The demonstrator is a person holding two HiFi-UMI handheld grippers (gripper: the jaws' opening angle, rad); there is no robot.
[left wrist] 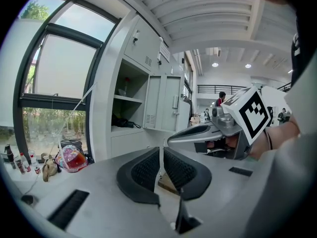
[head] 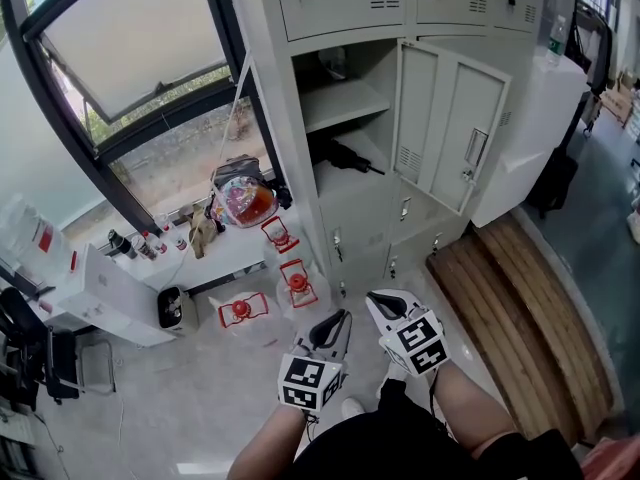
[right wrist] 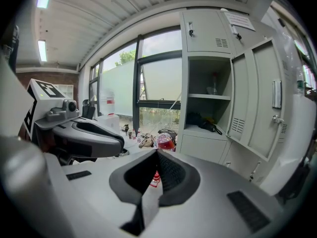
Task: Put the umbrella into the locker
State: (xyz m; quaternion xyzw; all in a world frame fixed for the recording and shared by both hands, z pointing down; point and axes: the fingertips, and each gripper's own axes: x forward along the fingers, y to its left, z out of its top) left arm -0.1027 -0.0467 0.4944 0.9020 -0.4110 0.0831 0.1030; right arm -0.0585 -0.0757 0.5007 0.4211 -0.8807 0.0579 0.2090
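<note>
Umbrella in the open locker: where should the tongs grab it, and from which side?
Probably the umbrella round its thick black middle, straight in through the open front of the locker: it lies flat, sideways across the compartment, with the door swung clear.

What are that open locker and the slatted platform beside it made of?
The locker looks like painted sheet metal: matte pale grey, thin panels with punched vent slots. The platform looks like wood: brown parallel planks, dull finish, probably unvarnished.

Matt grey painted-metal locker [head: 352, 218], slatted bare-wood platform [head: 522, 313], glossy pale floor [head: 200, 393]
</note>
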